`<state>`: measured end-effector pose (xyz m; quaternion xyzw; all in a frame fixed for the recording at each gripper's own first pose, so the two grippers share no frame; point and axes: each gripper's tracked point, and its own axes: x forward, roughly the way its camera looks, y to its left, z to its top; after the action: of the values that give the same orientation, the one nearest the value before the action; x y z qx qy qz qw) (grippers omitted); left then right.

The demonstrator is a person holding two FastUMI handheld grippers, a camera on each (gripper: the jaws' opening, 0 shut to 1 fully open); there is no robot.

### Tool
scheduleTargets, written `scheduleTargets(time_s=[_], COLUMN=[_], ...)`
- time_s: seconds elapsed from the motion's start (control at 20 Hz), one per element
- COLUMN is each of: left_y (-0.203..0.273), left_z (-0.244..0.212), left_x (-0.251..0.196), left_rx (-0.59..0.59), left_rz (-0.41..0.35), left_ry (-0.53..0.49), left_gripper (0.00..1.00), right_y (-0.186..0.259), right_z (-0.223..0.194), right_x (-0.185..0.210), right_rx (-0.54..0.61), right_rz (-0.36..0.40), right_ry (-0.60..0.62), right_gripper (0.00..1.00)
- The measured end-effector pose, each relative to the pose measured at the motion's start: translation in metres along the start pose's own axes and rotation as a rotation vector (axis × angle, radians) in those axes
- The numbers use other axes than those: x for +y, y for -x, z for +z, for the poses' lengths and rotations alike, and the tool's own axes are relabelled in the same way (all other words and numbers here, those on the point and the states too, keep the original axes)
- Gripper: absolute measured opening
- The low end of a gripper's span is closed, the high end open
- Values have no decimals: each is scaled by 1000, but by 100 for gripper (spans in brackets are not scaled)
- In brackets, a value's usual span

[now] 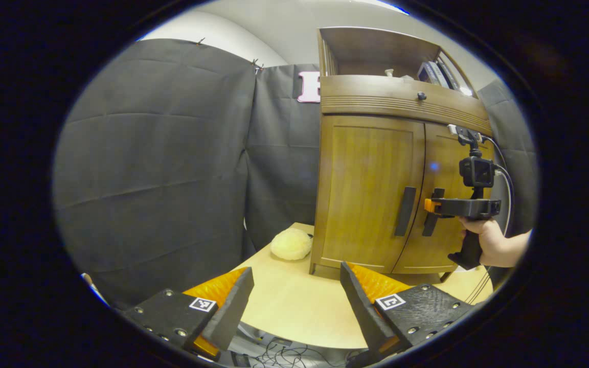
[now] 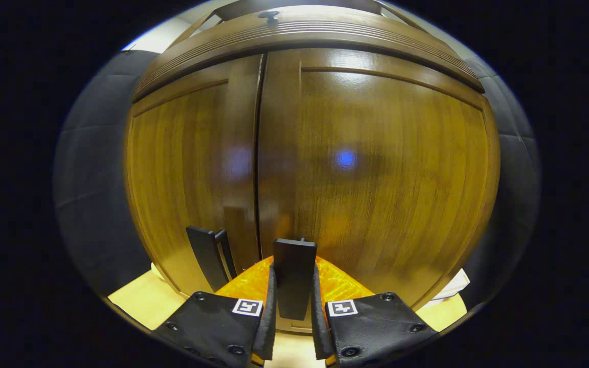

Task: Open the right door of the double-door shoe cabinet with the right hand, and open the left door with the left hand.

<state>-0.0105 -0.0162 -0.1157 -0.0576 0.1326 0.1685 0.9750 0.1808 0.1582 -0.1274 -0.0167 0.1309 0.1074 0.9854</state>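
The wooden shoe cabinet [image 1: 371, 189] stands on a pale table, both doors closed. In the left gripper view my left gripper [image 1: 294, 301] is open and empty, well short of the cabinet, with the left door's dark handle [image 1: 405, 211] ahead and to the right. My right gripper [image 1: 430, 205], held by a hand [image 1: 496, 245], is at the right door's handle [image 1: 433, 214]. In the right gripper view my right gripper [image 2: 294, 273] is shut on the right door's handle [image 2: 294, 266], the fingers pressing on both its sides. The left door's handle [image 2: 207, 263] is just to the left, across the door seam.
A pale fluffy object [image 1: 291, 244] lies on the table [image 1: 294, 312] beside the cabinet's left corner. A drawer with a small knob [image 1: 421, 95] and an open shelf holding items sit above the doors. Cables lie below the table's front edge.
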Motion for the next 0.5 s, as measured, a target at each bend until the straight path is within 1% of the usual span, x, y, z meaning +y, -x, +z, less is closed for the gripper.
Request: scheduleTargets(time_s=[0.05,0.15,0.2,0.3,0.35,0.45,0.5], left_y=[1,1,1,3,4,8,9], left_z=[-1,-3,-3,-2,-2,0,3], left_x=[0,0,0,0,0,-1,-2], left_rx=[1,11,14,14,12,4,-2], left_rz=[-2,-8,-14,-30,-38,-54,-65], left_ry=[1,3,4,7,9,6,2], left_gripper=[99,99,99,99,99,99,99], right_y=[0,-2,1,6,-1,3,5], right_z=[0,2,1,2,-2,-1,0], right_x=[0,-1,0,3,1,4,4], right_rx=[0,0,5,20,33,41,43], right_rz=[-1,15,38,70,78,99,104], right_ry=[-4,15,-2,-20,-1,1,3], right_gripper=[31,20,20,14,11,13,11])
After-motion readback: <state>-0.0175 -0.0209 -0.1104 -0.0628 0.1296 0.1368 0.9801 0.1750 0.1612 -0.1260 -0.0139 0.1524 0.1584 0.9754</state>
